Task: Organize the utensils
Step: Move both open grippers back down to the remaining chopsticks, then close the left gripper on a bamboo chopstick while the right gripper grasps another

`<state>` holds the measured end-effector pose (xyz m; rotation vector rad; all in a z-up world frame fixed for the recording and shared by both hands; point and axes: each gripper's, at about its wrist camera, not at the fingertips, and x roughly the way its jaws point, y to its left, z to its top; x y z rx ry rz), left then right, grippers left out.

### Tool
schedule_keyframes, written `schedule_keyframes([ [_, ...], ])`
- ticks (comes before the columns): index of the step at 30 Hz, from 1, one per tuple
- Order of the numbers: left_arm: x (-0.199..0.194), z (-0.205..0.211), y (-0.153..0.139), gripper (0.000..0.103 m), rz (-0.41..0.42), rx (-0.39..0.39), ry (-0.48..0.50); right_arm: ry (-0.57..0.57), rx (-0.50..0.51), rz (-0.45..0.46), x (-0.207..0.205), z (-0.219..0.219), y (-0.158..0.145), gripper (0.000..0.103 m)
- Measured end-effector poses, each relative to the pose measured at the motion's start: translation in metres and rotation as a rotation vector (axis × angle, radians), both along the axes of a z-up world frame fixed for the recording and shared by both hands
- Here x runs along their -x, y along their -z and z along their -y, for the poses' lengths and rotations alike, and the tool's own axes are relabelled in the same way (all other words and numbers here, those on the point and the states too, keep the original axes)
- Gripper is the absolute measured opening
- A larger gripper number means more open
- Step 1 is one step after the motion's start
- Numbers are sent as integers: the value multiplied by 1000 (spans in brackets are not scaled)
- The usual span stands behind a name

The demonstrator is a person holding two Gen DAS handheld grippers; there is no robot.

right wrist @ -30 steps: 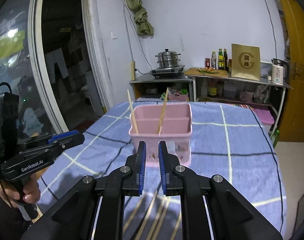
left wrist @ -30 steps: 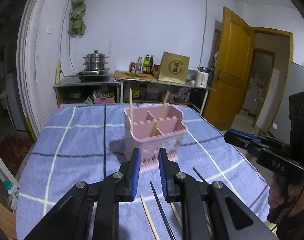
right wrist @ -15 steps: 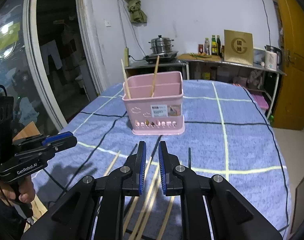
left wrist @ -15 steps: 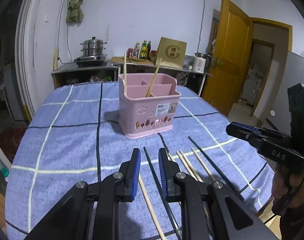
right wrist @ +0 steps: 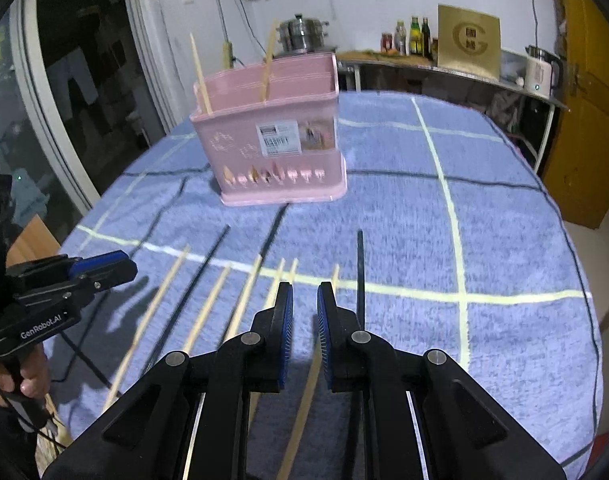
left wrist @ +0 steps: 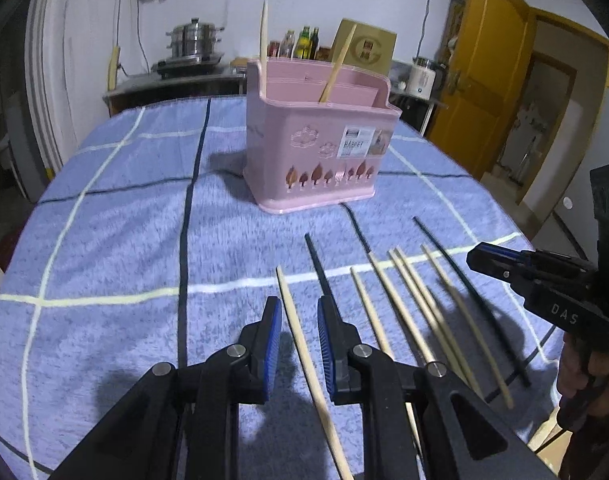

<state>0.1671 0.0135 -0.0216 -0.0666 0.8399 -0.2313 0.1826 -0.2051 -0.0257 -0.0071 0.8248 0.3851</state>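
Chopsticks (left wrist: 408, 312) lay loose on the tabletop (left wrist: 104, 240), pink basket (left wrist: 320, 148) at twelve o'clock. Both tongs, left (left wrist: 299, 320) and right (right wrist: 305, 304), had dropped toward them, slightly apart, empty; pickup looked next.

1 pink basket (left wrist: 320, 152) holding 2 wooden chopsticks (left wrist: 263, 28). Loose on the tabletop (left wrist: 104, 240): 6 wooden chopsticks (left wrist: 300, 336), 3 black chopsticks (left wrist: 318, 268). 2 tools (left wrist: 299, 316).
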Motion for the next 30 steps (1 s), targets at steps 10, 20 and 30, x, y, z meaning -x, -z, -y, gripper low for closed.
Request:
schedule_keyframes([
  [10,-27,4,25,18,-95,-20,-19,15,54,-95,-25,-2,28,13],
  [20,-37,12,33,18,-123,-52,-29,10,84,-108,-35,-10,32,13],
  [30,-46,21,32,10,-134,-99,-31,8,87,-110,-39,-15,32,7],
])
